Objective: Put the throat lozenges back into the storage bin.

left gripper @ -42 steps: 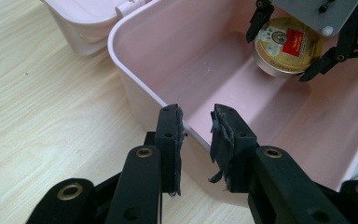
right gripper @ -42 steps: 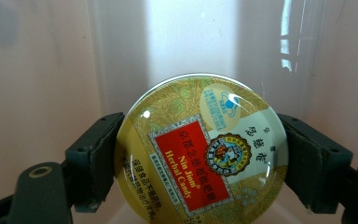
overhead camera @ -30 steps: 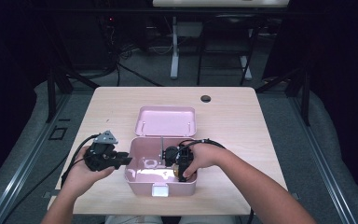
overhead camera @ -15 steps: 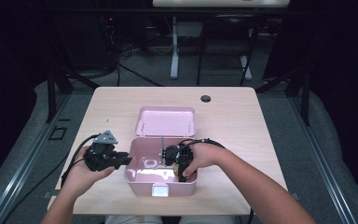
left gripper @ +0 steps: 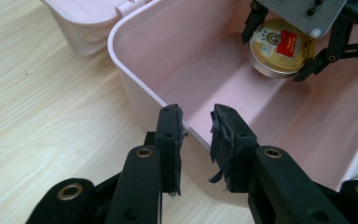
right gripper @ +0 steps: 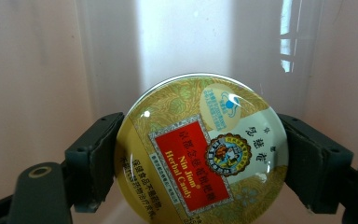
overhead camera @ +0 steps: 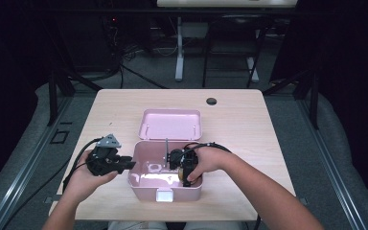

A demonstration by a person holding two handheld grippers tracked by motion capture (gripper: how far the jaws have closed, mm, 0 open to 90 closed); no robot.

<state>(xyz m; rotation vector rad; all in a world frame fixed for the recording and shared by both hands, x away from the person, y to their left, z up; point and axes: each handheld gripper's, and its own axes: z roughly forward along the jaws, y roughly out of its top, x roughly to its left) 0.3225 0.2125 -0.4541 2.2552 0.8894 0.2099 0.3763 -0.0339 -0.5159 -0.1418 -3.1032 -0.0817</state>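
Note:
An open pink box (overhead camera: 165, 191) stands near the table's front edge. A round gold tin (right gripper: 200, 149) with a red "Herbal Candy" label hangs low inside it, and my right gripper (right gripper: 200, 135) is shut on the tin, one pad on each side. From the left gripper view the tin (left gripper: 282, 46) sits between the right gripper's jaws by the far wall. My left gripper (left gripper: 196, 116) straddles the box's left wall (left gripper: 168, 46), one jaw outside and one inside, closed on the rim. From above, the left gripper (overhead camera: 124, 165) meets the box's left edge and the right gripper (overhead camera: 182, 167) reaches down into it.
The box's pink lid (overhead camera: 170, 124) lies flat just behind the box, touching it. A dark cable hole (overhead camera: 212, 101) sits at the back of the wooden table (overhead camera: 249, 129). Black cables trail from both grippers. Dark floor and desk legs lie beyond.

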